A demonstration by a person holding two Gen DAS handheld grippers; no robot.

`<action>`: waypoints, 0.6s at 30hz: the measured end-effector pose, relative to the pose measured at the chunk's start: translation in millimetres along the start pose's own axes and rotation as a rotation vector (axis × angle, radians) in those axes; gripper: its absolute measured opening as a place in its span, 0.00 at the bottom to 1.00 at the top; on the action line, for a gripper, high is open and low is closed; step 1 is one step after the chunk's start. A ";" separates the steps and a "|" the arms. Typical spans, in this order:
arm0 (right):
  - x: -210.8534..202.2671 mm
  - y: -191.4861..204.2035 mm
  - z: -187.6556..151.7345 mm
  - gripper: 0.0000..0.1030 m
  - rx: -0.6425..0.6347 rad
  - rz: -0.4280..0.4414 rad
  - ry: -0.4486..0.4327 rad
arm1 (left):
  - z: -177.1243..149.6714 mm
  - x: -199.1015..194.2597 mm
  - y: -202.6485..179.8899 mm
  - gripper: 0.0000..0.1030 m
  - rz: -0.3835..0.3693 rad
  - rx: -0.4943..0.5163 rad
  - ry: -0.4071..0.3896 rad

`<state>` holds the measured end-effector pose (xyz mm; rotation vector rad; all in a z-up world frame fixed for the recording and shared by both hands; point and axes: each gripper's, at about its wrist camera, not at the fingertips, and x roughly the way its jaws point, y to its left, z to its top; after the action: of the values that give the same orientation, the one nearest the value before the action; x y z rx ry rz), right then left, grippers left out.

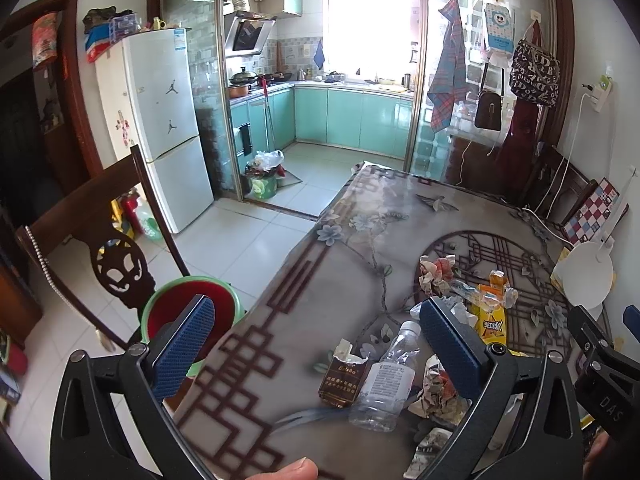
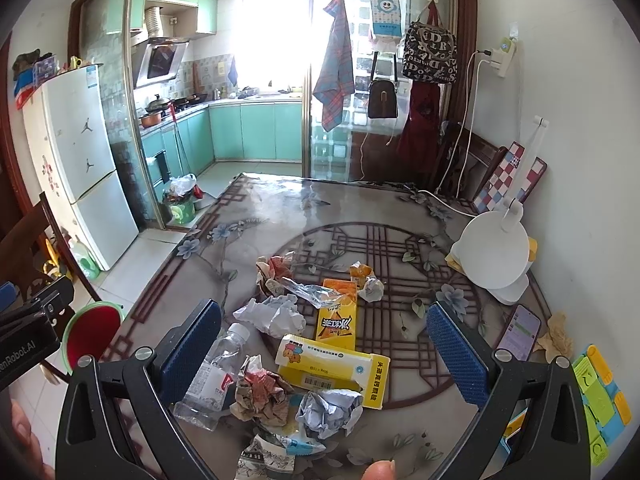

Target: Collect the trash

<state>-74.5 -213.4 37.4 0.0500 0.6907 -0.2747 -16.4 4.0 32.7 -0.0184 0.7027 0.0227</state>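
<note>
Judging by the heap on the worktop point(image 2: 248, 216), collecting has barely begun, if at all: the trash lies in a loose cluster near the front edge and nothing is held. Left tool point(image 1: 316, 348) hangs with its jaws spread wide and empty over the worktop's left edge; right tool point(image 2: 324, 348) is likewise wide apart and empty, straddling the pile from above. Between them lie a clear plastic bottle point(image 2: 212, 376) on its side, a crumpled white paper point(image 2: 276, 314), a yellow drink carton point(image 2: 338, 316), a yellow-and-white medicine box point(image 2: 332, 368), a printed paper wad point(image 2: 260, 394), a bluish paper ball point(image 2: 328, 406) and a torn brown cigarette pack point(image 1: 344, 376). Red bin with green rim point(image 1: 180, 312) stands on the floor just beside the worktop's left side, and its inside looks empty from what shows. Everything is left to pick; the phone point(image 2: 518, 332) at the right is likely not trash
</note>
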 end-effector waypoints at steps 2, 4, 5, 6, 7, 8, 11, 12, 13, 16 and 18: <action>0.5 0.3 -0.8 1.00 0.000 0.001 0.000 | -0.2 0.1 -0.1 1.00 0.002 0.002 0.000; 0.4 0.0 -0.5 1.00 0.001 0.001 0.000 | -0.2 0.3 0.4 1.00 0.004 0.001 0.001; 0.5 0.2 -1.1 1.00 0.001 0.002 0.000 | -0.2 0.5 0.6 1.00 0.005 -0.001 0.000; 0.2 -0.1 0.4 1.00 0.001 0.001 0.000 | -0.4 0.5 0.6 1.00 0.006 -0.001 0.000; 0.7 0.2 -0.5 1.00 0.001 0.001 0.001 | -0.2 0.5 0.9 1.00 0.006 -0.001 0.000; 0.9 0.4 -1.1 1.00 0.001 0.000 0.002 | -0.1 0.5 1.2 1.00 0.007 -0.001 0.000; 2.8 3.6 -1.0 1.00 -0.002 0.003 0.005 | -0.1 0.7 1.6 1.00 0.007 -0.001 0.000; 2.5 3.0 -0.1 1.00 -0.001 0.001 0.005 | 0.1 0.9 2.0 1.00 0.007 -0.002 0.001; 2.8 3.3 -0.7 1.00 -0.002 0.001 0.005 | -0.1 0.7 1.9 1.00 0.006 -0.001 -0.001; 3.0 3.2 -1.1 1.00 -0.001 0.001 0.006 | -0.1 0.9 2.2 1.00 0.006 -0.001 0.000; 3.5 4.3 -0.7 1.00 -0.002 0.001 0.008 | -0.2 1.2 2.3 1.00 0.007 0.000 0.002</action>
<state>-71.2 -210.0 34.4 0.0494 0.6987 -0.2735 -15.6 6.3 31.7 -0.0159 0.7052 0.0290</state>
